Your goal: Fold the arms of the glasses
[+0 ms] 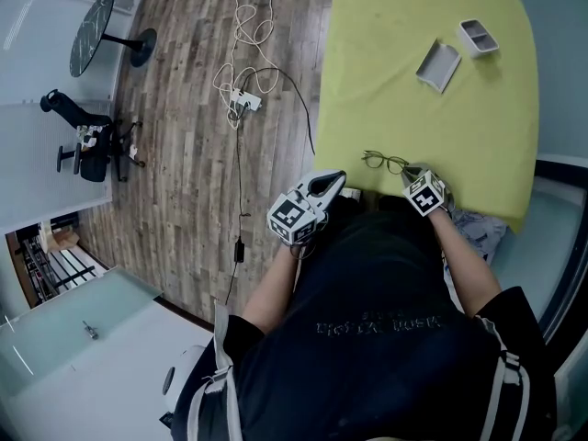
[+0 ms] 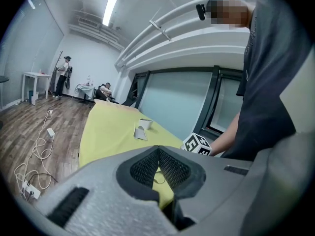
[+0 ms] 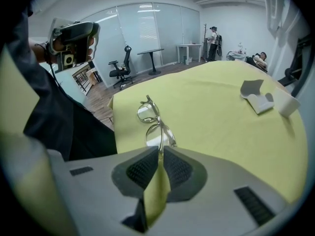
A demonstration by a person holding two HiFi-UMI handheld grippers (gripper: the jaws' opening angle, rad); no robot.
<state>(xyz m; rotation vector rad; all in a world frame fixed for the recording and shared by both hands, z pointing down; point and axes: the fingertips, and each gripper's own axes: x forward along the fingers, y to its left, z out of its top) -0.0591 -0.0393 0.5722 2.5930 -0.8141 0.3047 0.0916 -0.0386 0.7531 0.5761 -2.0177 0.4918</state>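
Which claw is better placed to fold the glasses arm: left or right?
Right, likely: the right claw grips the glasses at their near end; the left claw is shut, apart from them.

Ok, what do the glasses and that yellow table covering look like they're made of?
The glasses: a thin, pale, slightly shiny frame, so either clear plastic or fine metal; I can't tell which. The lenses look clear and see-through. The yellow covering: matte with no glare, faint creases and a soft draped edge, so most likely cloth.
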